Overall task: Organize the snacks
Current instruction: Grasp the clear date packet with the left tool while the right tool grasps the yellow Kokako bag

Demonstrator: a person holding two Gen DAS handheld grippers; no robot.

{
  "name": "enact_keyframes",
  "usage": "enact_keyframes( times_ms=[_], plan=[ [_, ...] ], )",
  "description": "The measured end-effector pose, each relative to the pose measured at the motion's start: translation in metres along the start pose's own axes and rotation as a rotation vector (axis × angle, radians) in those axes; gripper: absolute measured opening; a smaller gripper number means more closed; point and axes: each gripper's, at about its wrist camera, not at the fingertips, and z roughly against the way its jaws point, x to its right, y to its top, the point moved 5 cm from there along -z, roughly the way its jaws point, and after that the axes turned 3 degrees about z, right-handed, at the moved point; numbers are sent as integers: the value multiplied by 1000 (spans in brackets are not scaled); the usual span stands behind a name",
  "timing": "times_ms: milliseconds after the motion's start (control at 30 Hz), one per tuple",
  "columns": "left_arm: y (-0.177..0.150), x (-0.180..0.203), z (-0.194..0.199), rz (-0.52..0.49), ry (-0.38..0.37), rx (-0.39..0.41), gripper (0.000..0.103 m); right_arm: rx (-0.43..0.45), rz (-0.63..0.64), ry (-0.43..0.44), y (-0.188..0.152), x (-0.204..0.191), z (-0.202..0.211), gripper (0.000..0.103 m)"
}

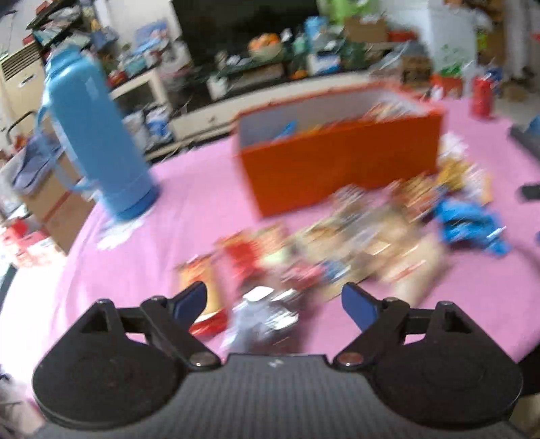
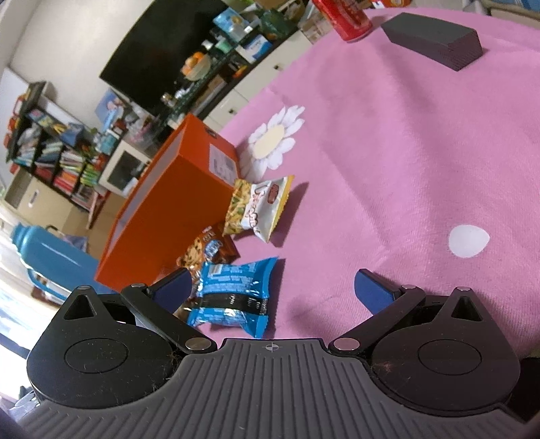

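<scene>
An orange box (image 1: 337, 162) stands on the pink tablecloth with several snack packets inside. A blurred heap of snack packets (image 1: 337, 243) lies in front of it. My left gripper (image 1: 273, 302) is open above a silver packet (image 1: 263, 317) at the near edge of the heap. In the right wrist view the orange box (image 2: 168, 202) is at the left. My right gripper (image 2: 271, 290) is open, with a blue packet (image 2: 233, 290) lying by its left finger. A white and yellow packet (image 2: 260, 206) and a brown cookie packet (image 2: 209, 250) lie beside the box.
A blue thermos (image 1: 94, 135) stands left of the box, also seen in the right wrist view (image 2: 50, 260). A red can (image 2: 344, 17) and a black block (image 2: 435, 33) sit at the table's far side. A TV stand with clutter is beyond the table.
</scene>
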Motion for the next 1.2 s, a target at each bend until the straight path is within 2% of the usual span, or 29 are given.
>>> enact_keyframes(
  times_ms=[100, 167, 233, 367, 433, 500, 667, 767, 833, 900, 967, 1067, 1167, 1200],
  plan=[
    [-10, -9, -16, -3, -3, -37, 87, -1, 28, -20, -2, -3, -1, 93],
    [-13, -7, -25, -23, -9, -35, 87, 0, 51, -34, -3, -5, -2, 93],
    [-13, -2, -36, -33, 2, -32, 84, 1, 71, -47, -4, -7, -3, 93],
    [-14, 1, -57, -12, -28, -63, 78, 0, 115, -79, -6, -11, -4, 93],
    [-20, 1, -64, 14, -30, -76, 68, 1, 138, -95, -7, -14, -4, 93],
    [-21, -4, -62, 70, -68, -90, 59, 2, 161, -115, -9, -17, -4, 93],
    [-29, -18, -47, 177, -86, -101, 59, 5, 237, -138, -12, -27, -2, 93],
    [-32, -17, -45, 171, -84, -100, 59, 3, 299, -126, -12, -39, -3, 93],
    [-31, -15, -48, 160, -86, -105, 58, 12, 326, -136, 0, -47, -7, 92],
    [-32, -16, -50, 175, -97, -109, 58, 46, 403, -178, 22, -56, -14, 92],
    [-32, -18, -53, 203, -112, -121, 58, 41, 524, -227, 41, -65, -31, 92],
    [-32, -21, -57, 240, -130, -131, 58, -63, 699, -253, 54, -73, -65, 84],
    [-31, -20, -58, 237, -136, -127, 58, -151, 862, -282, 50, -74, -90, 79],
    [-31, -19, -58, 232, -136, -125, 58, -173, 894, -287, 48, -72, -97, 73]
  ],
)
